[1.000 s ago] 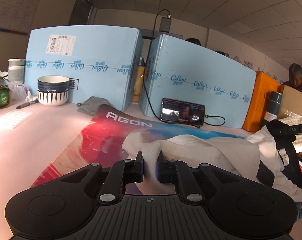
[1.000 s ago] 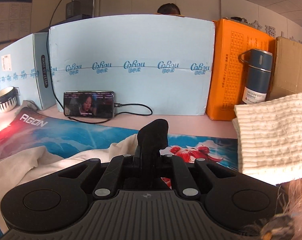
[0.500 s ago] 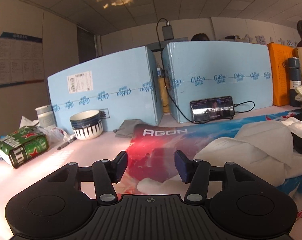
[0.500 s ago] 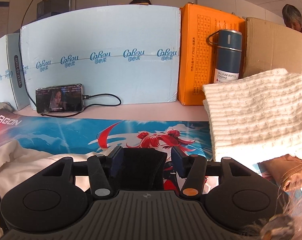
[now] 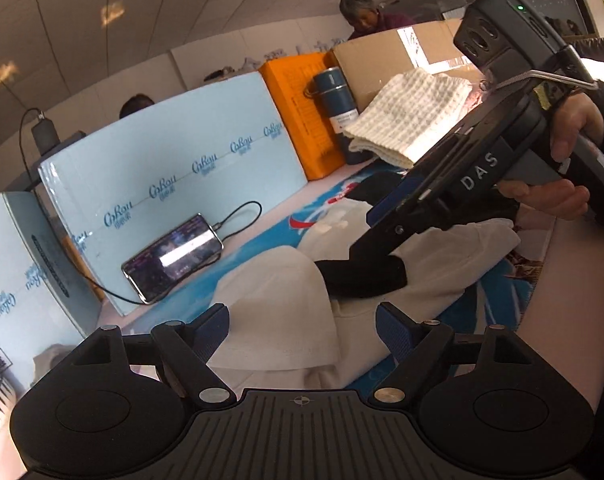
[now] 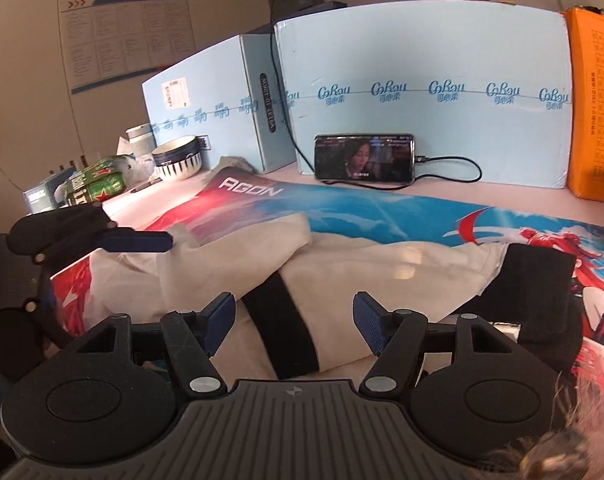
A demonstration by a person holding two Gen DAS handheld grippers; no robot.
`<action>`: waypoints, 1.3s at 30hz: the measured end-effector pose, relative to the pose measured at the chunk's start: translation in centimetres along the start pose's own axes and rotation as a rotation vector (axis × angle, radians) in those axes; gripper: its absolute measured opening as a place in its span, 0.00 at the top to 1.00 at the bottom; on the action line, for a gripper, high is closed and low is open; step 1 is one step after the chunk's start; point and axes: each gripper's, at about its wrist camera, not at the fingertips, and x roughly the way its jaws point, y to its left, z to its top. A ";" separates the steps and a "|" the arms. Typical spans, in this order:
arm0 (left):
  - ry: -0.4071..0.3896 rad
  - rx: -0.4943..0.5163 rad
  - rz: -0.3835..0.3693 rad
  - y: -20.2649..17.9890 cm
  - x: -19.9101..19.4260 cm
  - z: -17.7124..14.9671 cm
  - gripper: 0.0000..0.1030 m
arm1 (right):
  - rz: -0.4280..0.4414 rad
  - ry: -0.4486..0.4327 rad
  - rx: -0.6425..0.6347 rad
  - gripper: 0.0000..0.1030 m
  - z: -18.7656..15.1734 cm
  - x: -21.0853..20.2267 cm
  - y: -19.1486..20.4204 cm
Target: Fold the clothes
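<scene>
Both hand-held grippers are released, gripping nothing: the left hand-held gripper [image 5: 302,326] hangs with its fingers spread wide over the cream fabric, and the right hand-held gripper [image 6: 294,320] does the same, its blue pads [image 6: 221,322] straddling a black band [image 6: 280,324] on the cloth. The task's thing, a white garment with black trim [image 6: 342,264], lies crumpled directly ahead of and beneath both sets of fingers, spread across the printed desk mat [image 6: 382,204] that covers the bench [image 6: 502,196]. Judging by the two open, poised tools on either side of the heap, the person seems to be between grasps, picking the next edge or sleeve to take; the fold looks far from finished, since the cloth is bunched rather than squared. From the left wrist view the right tool's tip sits at a black cuff [image 5: 362,276]; whether it touches it is unclear. To the right of the right hand-held gripper, a folded waffle-knit cloth [image 5: 410,120] rests on a pile, probably set aside as done. Farther ahead, a phone [image 6: 364,157] leans against a pale blue box [image 6: 422,48], propped so its screen can be watched while it charges. Ahead and left stands a striped bowl [image 6: 178,160]; its contents cannot be seen. A lidded blue vacuum bottle [image 5: 336,100] stands closed beside an orange box [image 5: 298,112].
</scene>
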 end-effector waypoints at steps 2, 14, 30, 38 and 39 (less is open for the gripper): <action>0.043 -0.119 -0.033 1.7 0.6 -0.4 0.69 | 0.004 0.041 -0.002 0.39 -0.3 0.9 0.1; -0.081 -0.338 0.181 9.0 -2.0 -0.2 0.92 | -0.166 0.088 -0.081 0.89 -0.6 1.5 -0.2; -0.019 -0.450 0.367 20.7 5.1 -0.3 0.93 | -0.422 -0.135 0.034 0.90 11.9 6.7 -8.8; 0.085 -0.697 0.261 25.9 8.2 -4.9 0.84 | -0.450 0.046 0.160 0.89 11.8 14.5 -13.8; 0.096 -0.733 0.248 26.5 8.3 -5.7 0.80 | -0.460 0.060 0.175 0.87 11.7 15.1 -14.2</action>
